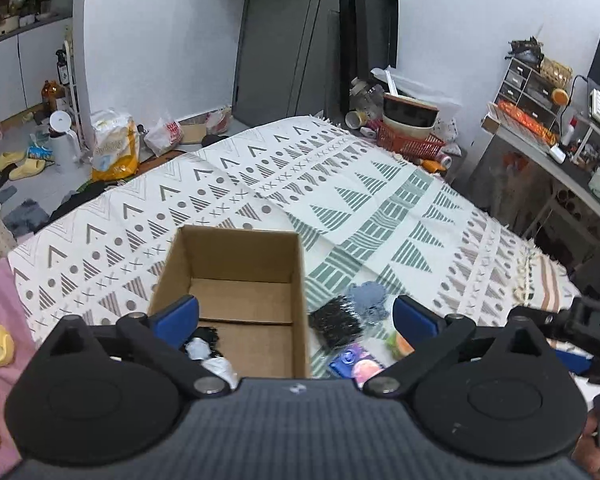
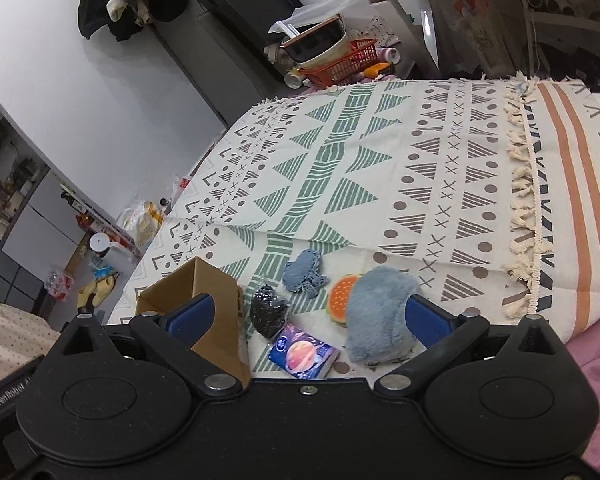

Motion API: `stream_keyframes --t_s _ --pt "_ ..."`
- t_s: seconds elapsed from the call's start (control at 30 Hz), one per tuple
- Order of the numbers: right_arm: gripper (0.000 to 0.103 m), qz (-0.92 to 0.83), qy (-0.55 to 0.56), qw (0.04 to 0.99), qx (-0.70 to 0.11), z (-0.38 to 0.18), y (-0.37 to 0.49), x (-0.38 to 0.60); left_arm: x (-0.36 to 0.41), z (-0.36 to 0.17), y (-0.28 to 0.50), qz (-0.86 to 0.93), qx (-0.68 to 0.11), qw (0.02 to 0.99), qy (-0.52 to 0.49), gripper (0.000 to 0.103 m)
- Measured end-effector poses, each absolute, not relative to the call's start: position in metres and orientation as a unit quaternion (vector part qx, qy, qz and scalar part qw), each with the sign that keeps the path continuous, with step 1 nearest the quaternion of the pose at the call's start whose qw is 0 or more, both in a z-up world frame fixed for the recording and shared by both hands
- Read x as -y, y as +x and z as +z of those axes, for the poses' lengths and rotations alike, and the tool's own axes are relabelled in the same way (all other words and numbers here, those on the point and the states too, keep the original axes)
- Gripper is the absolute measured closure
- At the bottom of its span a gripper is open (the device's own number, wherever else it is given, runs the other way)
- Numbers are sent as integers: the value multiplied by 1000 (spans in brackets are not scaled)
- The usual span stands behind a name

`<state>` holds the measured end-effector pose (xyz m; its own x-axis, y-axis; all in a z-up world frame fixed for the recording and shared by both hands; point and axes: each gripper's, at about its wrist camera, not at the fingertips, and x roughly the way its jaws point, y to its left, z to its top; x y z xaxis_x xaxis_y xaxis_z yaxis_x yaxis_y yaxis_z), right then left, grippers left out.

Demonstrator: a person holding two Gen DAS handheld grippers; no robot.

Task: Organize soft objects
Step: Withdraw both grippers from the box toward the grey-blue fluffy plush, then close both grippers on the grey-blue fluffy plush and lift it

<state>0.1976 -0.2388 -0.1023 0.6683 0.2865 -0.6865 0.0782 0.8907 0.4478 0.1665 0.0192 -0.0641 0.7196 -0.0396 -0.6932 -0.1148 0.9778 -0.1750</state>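
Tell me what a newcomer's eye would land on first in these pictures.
First, the open cardboard box standing on the patterned blanket, with a black-and-white soft item already lying in its near corner. Next, the cluster of soft things right of the box: a fluffy blue-grey piece, a burger-shaped toy, a black pouch, a small blue knit piece and a tissue pack.

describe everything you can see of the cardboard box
The cardboard box is plain brown corrugated card, open at the top, with no top flaps visible. It stands upright on the patterned bedspread. Its floor is mostly bare; a black and white soft item lies in its near left corner. A black sparkly pouch lies right beside its right wall. The open left hand-held gripper hovers over it.
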Motion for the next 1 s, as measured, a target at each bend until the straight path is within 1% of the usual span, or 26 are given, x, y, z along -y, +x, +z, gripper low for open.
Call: stream_keyframes --t_s 0.33,0.7,1.0 --pt "0 75 251 877 -402 -120 198 262 19 -73 172 23 -383 921 -72 1" --pt "0 62 280 862 -418 -138 201 274 36 -93 184 37 -407 910 -72 1" --pt "1 34 319 828 -460 -167 221 286 45 -120 197 21 -429 899 -85 2"
